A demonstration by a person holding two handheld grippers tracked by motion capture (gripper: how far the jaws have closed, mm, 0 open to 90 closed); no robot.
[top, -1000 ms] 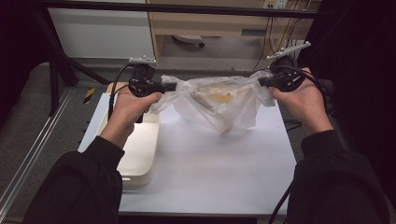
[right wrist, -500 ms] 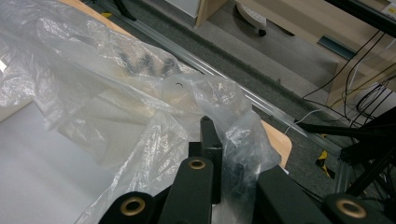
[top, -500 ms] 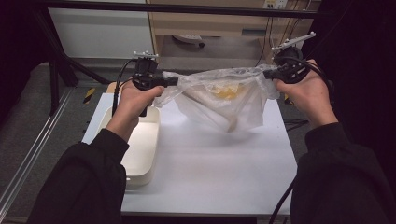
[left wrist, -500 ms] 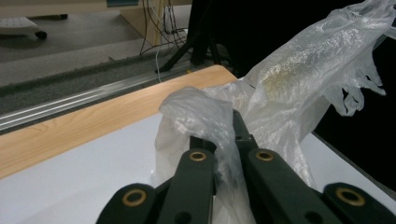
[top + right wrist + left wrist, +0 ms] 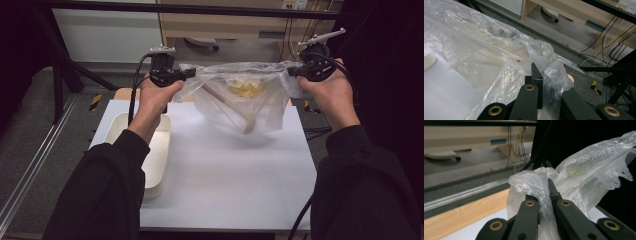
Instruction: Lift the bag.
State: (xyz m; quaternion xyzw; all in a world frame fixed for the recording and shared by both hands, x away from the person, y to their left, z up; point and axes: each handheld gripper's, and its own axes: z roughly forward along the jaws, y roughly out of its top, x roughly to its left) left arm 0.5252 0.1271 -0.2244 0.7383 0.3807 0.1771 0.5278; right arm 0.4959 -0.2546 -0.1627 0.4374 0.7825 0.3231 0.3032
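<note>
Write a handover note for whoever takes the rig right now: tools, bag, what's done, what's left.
Left tool: shut on the left edge of the clear thin plastic bag.
Right tool: shut on the bag's right edge.
Bag: held stretched between both tools above the white table, with something yellow and a pale stick-like piece inside.
White rectangular tray: on the table's left side.
Done: bag lifted.
Left: probably setting it down or emptying it.

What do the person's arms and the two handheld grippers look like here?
Both arms wear black long sleeves. The left gripper and right gripper are black, each topped by a grey three-cornered plate and trailing a black cable. Their black jaws carry brass-coloured ringed holes.
</note>
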